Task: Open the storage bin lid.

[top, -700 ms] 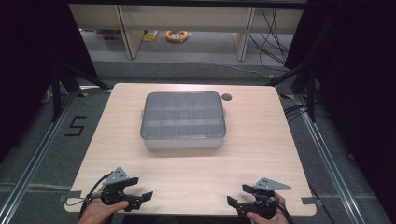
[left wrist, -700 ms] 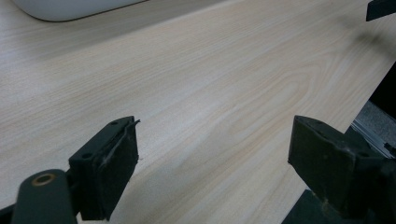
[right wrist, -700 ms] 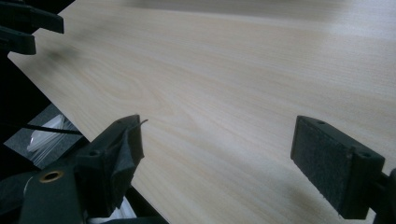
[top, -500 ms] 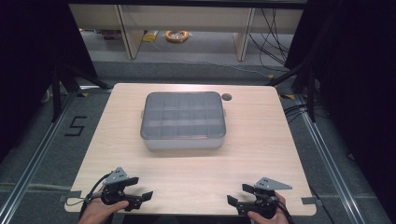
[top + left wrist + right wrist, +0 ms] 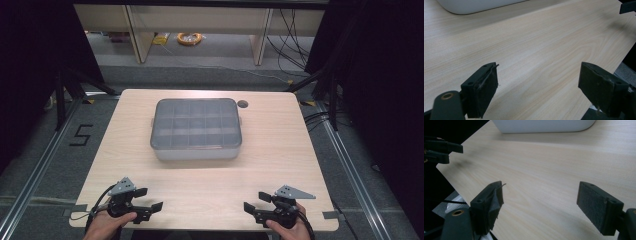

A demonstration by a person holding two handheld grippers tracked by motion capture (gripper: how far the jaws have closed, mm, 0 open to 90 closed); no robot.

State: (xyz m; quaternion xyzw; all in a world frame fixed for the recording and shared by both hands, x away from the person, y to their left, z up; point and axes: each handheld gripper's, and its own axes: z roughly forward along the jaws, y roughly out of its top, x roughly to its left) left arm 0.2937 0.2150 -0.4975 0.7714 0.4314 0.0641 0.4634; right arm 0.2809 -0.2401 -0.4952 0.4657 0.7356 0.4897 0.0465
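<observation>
Presently on the table [image 5: 280, 150]: one grey lidded box [image 5: 196, 129], sitting left of centre toward the far side, lid on, inner dividers showing through as a grid of compartments; contents too dim to tell. One small round hole [image 5: 243, 104] in the table surface just beside the box's far right corner.

Left tool [image 5: 145, 200]: near left corner, jaws spread wide, nothing between them, pointed inward along the near edge. Confirmed in the left gripper view, pads [image 5: 489, 85] standing well apart over bare wood, box edge [image 5: 479, 5] at the far top. Right tool [image 5: 254, 202]: near right corner, jaws likewise wide apart and empty, mirrored toward the left one. Right gripper view shows the same: open pads [image 5: 594, 206], bare wood, box edge [image 5: 544, 126] far off, the other tool [image 5: 441, 148] at the left margin.

Step in hand, as judged: approach to the box, both tools well apart from it. To do well: bring both forward together, one to each short side; keep jaws open until at the lid's rim; seek out any latch tabs at the sides, a small one possibly visible at the left end though too small to be sure; avoid pushing the box across the smooth wood, steadying with one tool while the other lifts.

Count: box, one; tools, two; hands, two; hole, one; table, one.
</observation>
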